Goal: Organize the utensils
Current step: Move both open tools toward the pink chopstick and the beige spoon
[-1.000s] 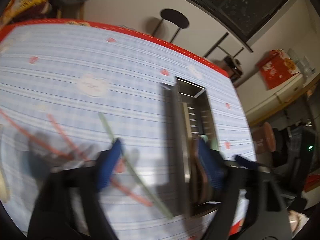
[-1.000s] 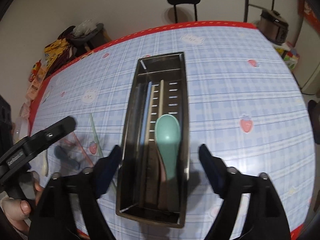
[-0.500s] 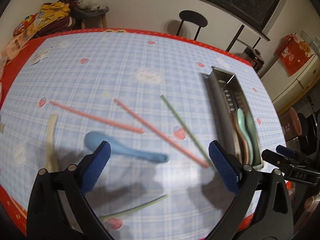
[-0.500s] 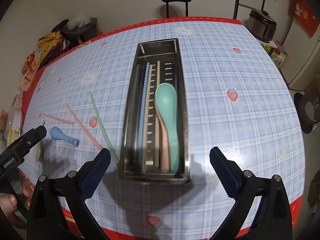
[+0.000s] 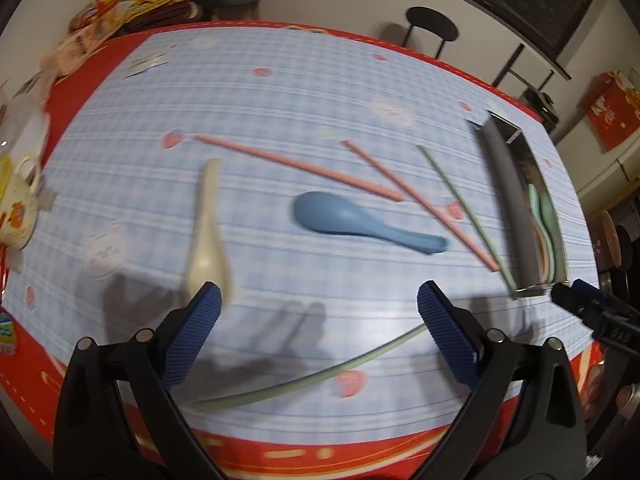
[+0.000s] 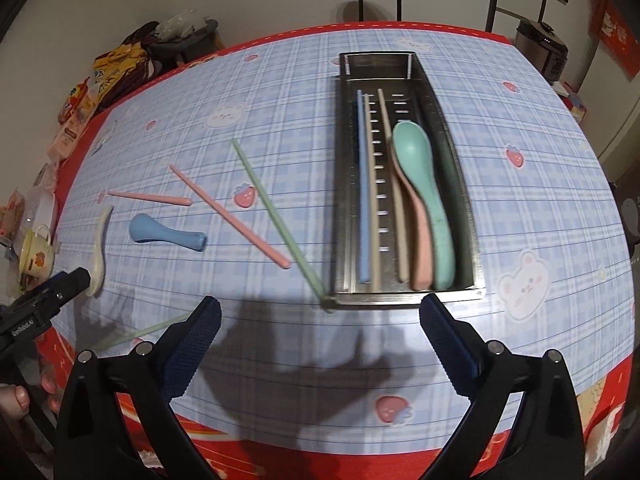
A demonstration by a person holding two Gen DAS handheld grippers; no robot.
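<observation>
While both tongs, left [image 5: 318, 320] and right [image 6: 320, 334], have just spread wide with nothing between them, the steel tray [image 6: 468, 216] at centre right holds a teal spoon [image 6: 420, 168], pink spoon [image 6: 422, 240] and blue chopstick [image 6: 362, 184]. Left on the tabletop [image 6: 540, 200] lies a blue spoon [image 6: 160, 232]. No writing is legible.

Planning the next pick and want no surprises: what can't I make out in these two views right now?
- Tray contents, left wrist view: the near wall hides all but spoon edges.
- Pink spoon, right wrist view: the green spoon covers its bowl.
- Green chopstick, right wrist view: the right gripper cuts off one end.
- Cream spoon, left wrist view: motion-blurred; a left gripper finger covers part of its bowl.
</observation>
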